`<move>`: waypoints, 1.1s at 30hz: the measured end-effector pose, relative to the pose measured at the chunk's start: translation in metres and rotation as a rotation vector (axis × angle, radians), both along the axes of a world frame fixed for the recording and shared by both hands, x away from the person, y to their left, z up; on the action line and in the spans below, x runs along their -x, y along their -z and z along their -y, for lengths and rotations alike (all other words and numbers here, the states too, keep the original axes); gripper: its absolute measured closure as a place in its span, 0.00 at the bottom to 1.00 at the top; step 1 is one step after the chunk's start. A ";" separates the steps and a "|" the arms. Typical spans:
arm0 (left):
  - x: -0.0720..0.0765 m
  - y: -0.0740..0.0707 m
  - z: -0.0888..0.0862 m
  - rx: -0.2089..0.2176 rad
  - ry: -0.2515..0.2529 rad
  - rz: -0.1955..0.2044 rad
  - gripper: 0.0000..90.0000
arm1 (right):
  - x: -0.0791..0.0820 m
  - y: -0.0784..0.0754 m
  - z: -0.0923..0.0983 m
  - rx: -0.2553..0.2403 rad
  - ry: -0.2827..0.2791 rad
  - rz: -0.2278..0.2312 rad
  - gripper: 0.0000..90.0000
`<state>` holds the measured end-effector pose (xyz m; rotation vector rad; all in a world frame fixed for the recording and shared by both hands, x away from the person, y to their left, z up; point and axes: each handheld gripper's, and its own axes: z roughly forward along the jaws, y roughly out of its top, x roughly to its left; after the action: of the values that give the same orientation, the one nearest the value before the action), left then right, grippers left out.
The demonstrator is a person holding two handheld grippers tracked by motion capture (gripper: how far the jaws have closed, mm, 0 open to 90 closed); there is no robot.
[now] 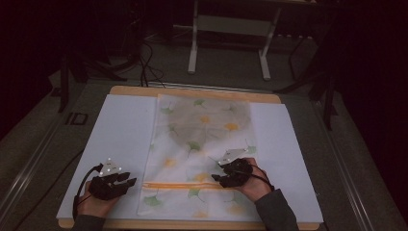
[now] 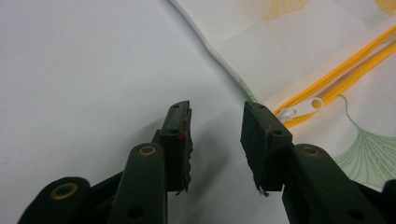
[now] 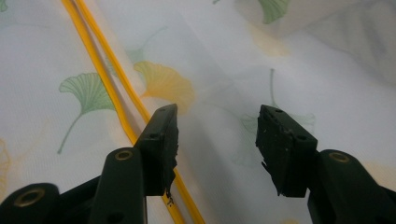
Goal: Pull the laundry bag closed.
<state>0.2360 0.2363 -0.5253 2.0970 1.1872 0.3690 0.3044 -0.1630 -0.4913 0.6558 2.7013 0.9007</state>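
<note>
Both grippers' fingers stand released, nothing between them. Left gripper (image 2: pixel 215 140) hovers over the bare surface (image 2: pixel 84 65), with the white zip pull (image 2: pixel 301 108) just beyond its right finger at the cover's (image 1: pixel 202 144) edge. Right gripper (image 3: pixel 217 149) hangs over the leaf-printed cover, the orange zip (image 3: pixel 105 70) running under its left finger
</note>
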 end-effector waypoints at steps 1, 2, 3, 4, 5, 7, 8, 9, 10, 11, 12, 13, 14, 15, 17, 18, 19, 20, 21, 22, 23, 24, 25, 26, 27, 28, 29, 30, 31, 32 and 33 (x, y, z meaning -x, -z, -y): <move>0.000 0.000 0.001 -0.002 0.006 -0.001 0.70 | 0.000 0.000 -0.002 0.002 -0.002 -0.003 0.54; 0.000 0.000 0.001 -0.007 0.010 -0.004 0.69 | -0.001 0.001 -0.004 0.002 -0.008 -0.003 0.53; 0.000 0.000 0.002 -0.009 0.010 -0.005 0.69 | -0.001 0.002 -0.006 0.003 -0.011 -0.003 0.53; 0.000 0.001 0.002 -0.013 0.011 -0.008 0.69 | -0.001 0.002 -0.008 0.003 -0.017 -0.004 0.53; 0.001 0.001 0.003 -0.010 0.014 -0.011 0.69 | -0.001 0.002 -0.010 0.006 -0.029 -0.002 0.53; 0.002 0.000 0.004 -0.012 0.023 -0.008 0.70 | -0.001 0.002 -0.015 0.010 -0.038 -0.004 0.53; 0.003 0.000 0.004 -0.008 0.024 -0.007 0.70 | -0.001 0.002 -0.019 0.006 -0.048 -0.002 0.54; 0.003 -0.001 0.005 -0.010 0.025 -0.006 0.70 | -0.001 0.001 -0.021 0.006 -0.053 0.000 0.54; 0.003 -0.001 0.005 -0.008 0.026 -0.004 0.70 | -0.001 0.001 -0.024 0.005 -0.058 -0.001 0.54; 0.003 -0.001 0.005 -0.011 0.027 -0.004 0.69 | -0.001 0.000 -0.027 0.001 -0.061 -0.002 0.54; 0.003 -0.001 0.006 -0.012 0.029 -0.003 0.69 | -0.001 0.000 -0.029 -0.002 -0.068 -0.004 0.54; 0.003 -0.001 0.006 -0.013 0.032 -0.003 0.69 | -0.001 0.000 -0.031 -0.008 -0.077 0.000 0.54; 0.003 -0.001 0.006 -0.014 0.032 -0.003 0.69 | -0.001 0.000 -0.033 -0.014 -0.078 -0.002 0.53; 0.003 -0.001 0.007 -0.014 0.034 -0.002 0.69 | -0.001 0.000 -0.035 -0.016 -0.083 -0.002 0.53; 0.004 -0.002 0.009 -0.015 0.041 0.001 0.69 | -0.001 0.000 -0.040 -0.017 -0.092 -0.005 0.53; 0.004 -0.001 0.010 -0.012 0.043 0.002 0.69 | -0.001 0.000 -0.042 -0.014 -0.097 -0.003 0.53; 0.004 -0.002 0.010 -0.016 0.047 0.002 0.69 | -0.001 0.000 -0.044 -0.013 -0.099 -0.002 0.53; 0.004 -0.002 0.011 -0.016 0.049 0.002 0.69 | -0.001 0.000 -0.046 -0.014 -0.103 -0.004 0.53; 0.004 -0.002 0.011 -0.017 0.050 0.001 0.69 | -0.001 0.000 -0.048 -0.015 -0.108 -0.003 0.53; 0.003 -0.002 0.011 -0.015 0.049 0.001 0.69 | -0.001 0.000 -0.050 -0.020 -0.115 0.001 0.54; 0.003 -0.002 0.012 -0.014 0.050 0.002 0.69 | -0.001 0.000 -0.052 -0.021 -0.121 -0.002 0.54; 0.003 -0.002 0.012 -0.014 0.052 0.002 0.68 | -0.001 -0.001 -0.054 -0.022 -0.125 -0.003 0.54; 0.003 -0.002 0.012 -0.014 0.054 0.003 0.68 | -0.001 0.000 -0.057 -0.020 -0.133 -0.001 0.54; 0.003 -0.002 0.012 -0.014 0.057 0.002 0.68 | -0.001 0.000 -0.059 -0.022 -0.137 -0.002 0.54; 0.003 -0.002 0.013 -0.014 0.057 0.002 0.69 | -0.001 0.000 -0.062 -0.017 -0.141 -0.003 0.54; 0.003 -0.002 0.013 -0.015 0.059 0.001 0.69 | -0.001 0.001 -0.064 -0.016 -0.146 -0.007 0.54; 0.003 -0.002 0.014 -0.016 0.064 0.001 0.69 | -0.001 0.001 -0.067 -0.017 -0.152 -0.007 0.54; 0.003 -0.002 0.014 -0.016 0.066 0.001 0.69 | -0.001 0.001 -0.069 -0.017 -0.158 -0.007 0.54; 0.003 -0.002 0.015 -0.015 0.068 0.002 0.69 | -0.001 0.001 -0.071 -0.017 -0.160 -0.007 0.54; 0.003 -0.002 0.015 -0.017 0.072 0.002 0.69 | -0.001 0.001 -0.073 -0.017 -0.164 -0.009 0.54; 0.003 -0.002 0.016 -0.016 0.072 0.003 0.69 | -0.001 0.001 -0.074 -0.017 -0.171 -0.006 0.54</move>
<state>0.2328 0.2200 -0.5235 2.1458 1.1072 0.3493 0.3057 -0.0888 -0.4927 0.4361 2.7915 0.9631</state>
